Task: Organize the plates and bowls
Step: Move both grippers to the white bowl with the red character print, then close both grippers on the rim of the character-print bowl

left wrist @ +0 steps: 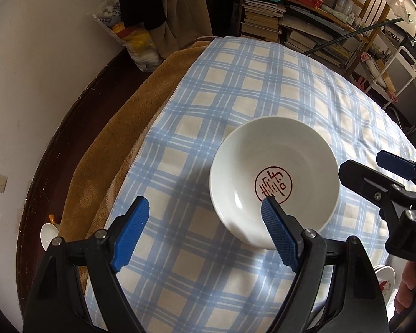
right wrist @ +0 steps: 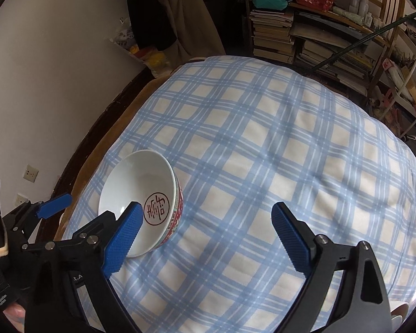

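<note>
A white bowl (left wrist: 274, 180) with a red seal mark inside sits upright on the blue-checked cloth (left wrist: 235, 97) that covers the counter. The left gripper (left wrist: 205, 222) hovers with its fingers spread wide and empty, the right-hand finger over the bowl's near rim. The right gripper (right wrist: 208, 219) is likewise released, holding nothing, with the bowl (right wrist: 138, 191) just behind its left finger.

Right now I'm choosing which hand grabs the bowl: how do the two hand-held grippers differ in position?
The left hand-held gripper has the bowl ahead toward its right finger; the right hand-held gripper has the bowl beside its left finger. From both cameras, one fingertip overlaps the bowl's rim. Both are open and empty.
</note>
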`<action>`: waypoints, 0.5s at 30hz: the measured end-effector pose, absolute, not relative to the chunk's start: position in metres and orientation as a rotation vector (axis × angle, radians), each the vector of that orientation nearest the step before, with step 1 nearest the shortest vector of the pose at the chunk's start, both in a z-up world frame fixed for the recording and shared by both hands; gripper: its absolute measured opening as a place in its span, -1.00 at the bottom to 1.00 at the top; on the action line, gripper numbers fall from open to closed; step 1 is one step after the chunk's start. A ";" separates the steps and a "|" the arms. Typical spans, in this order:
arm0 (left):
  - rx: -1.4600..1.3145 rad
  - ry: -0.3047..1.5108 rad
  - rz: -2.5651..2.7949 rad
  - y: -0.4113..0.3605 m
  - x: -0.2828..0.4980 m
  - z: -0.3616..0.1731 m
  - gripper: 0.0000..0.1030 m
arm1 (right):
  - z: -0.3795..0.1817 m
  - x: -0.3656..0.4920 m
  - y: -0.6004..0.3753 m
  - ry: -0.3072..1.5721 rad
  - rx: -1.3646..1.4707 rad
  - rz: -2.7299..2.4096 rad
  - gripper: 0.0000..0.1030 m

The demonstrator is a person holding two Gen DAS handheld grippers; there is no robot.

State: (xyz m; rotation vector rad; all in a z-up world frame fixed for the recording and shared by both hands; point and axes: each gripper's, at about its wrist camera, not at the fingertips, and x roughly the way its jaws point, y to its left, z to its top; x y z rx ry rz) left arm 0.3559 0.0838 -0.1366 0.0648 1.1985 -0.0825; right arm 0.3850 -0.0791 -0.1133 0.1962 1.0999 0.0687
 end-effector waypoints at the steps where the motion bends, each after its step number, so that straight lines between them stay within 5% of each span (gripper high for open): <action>1: 0.058 1.204 -0.084 0.084 0.357 -0.140 0.60 | -0.116 0.388 -0.077 1.108 0.193 0.071 0.84; 5: 0.033 1.208 -0.094 0.085 0.359 -0.148 0.58 | -0.129 0.398 -0.072 1.141 0.192 0.072 0.79; 8: 0.008 1.213 -0.107 0.085 0.359 -0.154 0.21 | -0.139 0.404 -0.071 1.165 0.199 0.065 0.70; 10: -0.001 1.226 -0.109 0.085 0.361 -0.159 -0.03 | -0.145 0.407 -0.071 1.186 0.208 0.063 0.37; 12: -0.010 1.230 -0.093 0.086 0.363 -0.165 -0.24 | -0.150 0.407 -0.071 1.198 0.214 0.061 0.24; 15: -0.082 1.227 -0.122 0.090 0.367 -0.170 -0.32 | -0.153 0.406 -0.069 1.200 0.225 0.089 -0.18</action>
